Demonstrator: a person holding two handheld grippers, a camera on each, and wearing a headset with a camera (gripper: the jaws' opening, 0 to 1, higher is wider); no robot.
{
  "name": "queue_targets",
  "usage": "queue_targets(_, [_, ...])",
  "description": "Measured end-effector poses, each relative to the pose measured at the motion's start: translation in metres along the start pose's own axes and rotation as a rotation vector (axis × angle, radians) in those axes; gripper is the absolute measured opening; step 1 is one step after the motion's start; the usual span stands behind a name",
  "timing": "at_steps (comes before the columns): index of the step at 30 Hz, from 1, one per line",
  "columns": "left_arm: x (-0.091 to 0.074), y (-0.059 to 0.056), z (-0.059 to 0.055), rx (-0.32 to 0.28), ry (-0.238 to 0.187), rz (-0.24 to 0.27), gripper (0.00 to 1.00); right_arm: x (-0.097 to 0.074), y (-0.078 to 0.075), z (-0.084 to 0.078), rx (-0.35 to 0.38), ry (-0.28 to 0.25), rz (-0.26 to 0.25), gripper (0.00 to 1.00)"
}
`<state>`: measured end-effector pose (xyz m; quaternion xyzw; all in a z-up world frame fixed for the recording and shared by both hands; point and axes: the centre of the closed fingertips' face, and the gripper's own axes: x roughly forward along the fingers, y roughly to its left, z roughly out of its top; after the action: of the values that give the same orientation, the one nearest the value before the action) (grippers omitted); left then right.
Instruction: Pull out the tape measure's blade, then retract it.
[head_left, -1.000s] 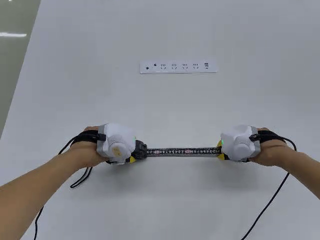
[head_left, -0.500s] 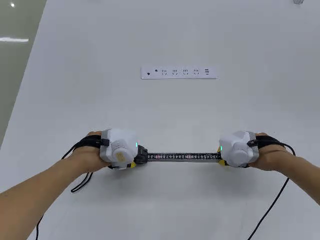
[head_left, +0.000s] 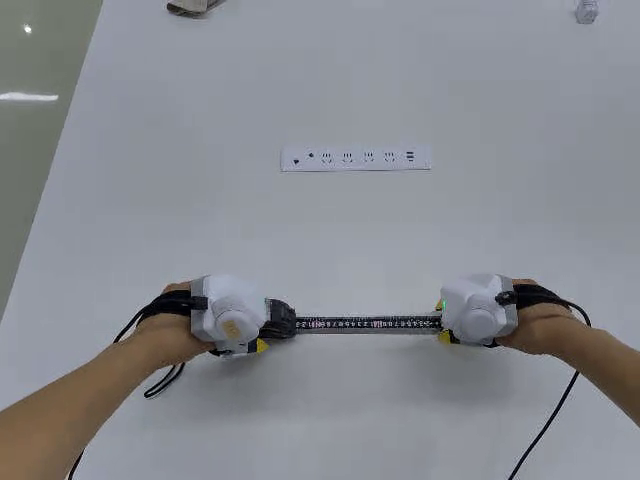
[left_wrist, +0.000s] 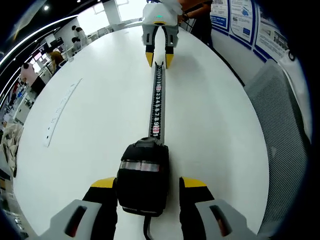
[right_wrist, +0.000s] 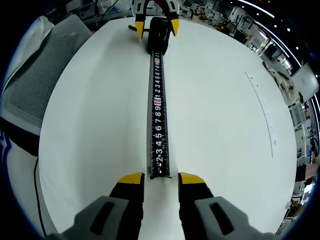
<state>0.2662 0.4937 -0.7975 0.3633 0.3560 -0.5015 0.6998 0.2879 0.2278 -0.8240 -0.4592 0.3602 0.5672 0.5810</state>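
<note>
Left gripper's (left_wrist: 148, 182) jaws bracket the tape measure case (left_wrist: 143, 172) (grip unclear); opposite, right gripper's (right_wrist: 161, 178), slightly parted, flank the springy blade's (right_wrist: 159, 110) hook (right_wrist: 160, 174), its natural hold.

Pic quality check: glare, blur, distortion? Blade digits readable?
Head view: even light, faint shadows, blade digits too small to read. Left gripper view: fisheye bows the table edge; tape measure case sharp. Right gripper view: digits crisp, no glare.

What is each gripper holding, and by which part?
Left gripper: jaws flank the black tape measure case at its sides. Right gripper: jaws flank the tip of its numbered blade. Gaps show beside both, so a hold cannot be told.
</note>
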Motion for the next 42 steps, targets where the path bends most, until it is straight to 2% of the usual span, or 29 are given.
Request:
queue_targets(4, [-0.011, 0.008, -0.003, -0.096, -0.040, 0.062, 0.49, -0.003, -0.002, -0.006, 0.095, -0.018, -0.040, 0.31])
queue_targets(8, [-0.018, 0.006, -0.010, -0.134, -0.045, 0.089, 0.51, -0.005, 0.003, -0.010, 0.176, -0.038, -0.065, 0.36])
queue_targets(13, [-0.027, 0.003, -0.017, -0.229, -0.079, 0.138, 0.53, -0.013, 0.007, -0.007, 0.297, -0.112, -0.137, 0.38])
queue_targets(14, [-0.028, 0.002, -0.019, -0.241, -0.082, 0.148, 0.53, -0.015, 0.009, -0.005, 0.345, -0.134, -0.142, 0.39])
queue_targets(16, [-0.030, 0.000, -0.021, -0.261, -0.095, 0.167, 0.55, -0.021, 0.009, -0.004, 0.376, -0.158, -0.174, 0.39])
queue_targets(18, [-0.033, -0.004, -0.022, -0.290, -0.106, 0.175, 0.56, -0.025, 0.011, -0.002, 0.438, -0.193, -0.195, 0.42])
queue_targets(24, [-0.042, -0.011, -0.024, -0.379, -0.154, 0.226, 0.59, -0.042, 0.023, 0.010, 0.532, -0.269, -0.248, 0.44])
queue_targets(27, [-0.048, -0.012, -0.024, -0.422, -0.178, 0.255, 0.61, -0.045, 0.027, 0.011, 0.567, -0.297, -0.266, 0.45])
queue_targets(36, [-0.061, -0.021, -0.028, -0.492, -0.221, 0.299, 0.66, -0.057, 0.040, 0.019, 0.640, -0.353, -0.315, 0.49])
queue_targets(42, [-0.077, -0.025, -0.028, -0.546, -0.258, 0.343, 0.68, -0.067, 0.044, 0.022, 0.682, -0.384, -0.347, 0.53])
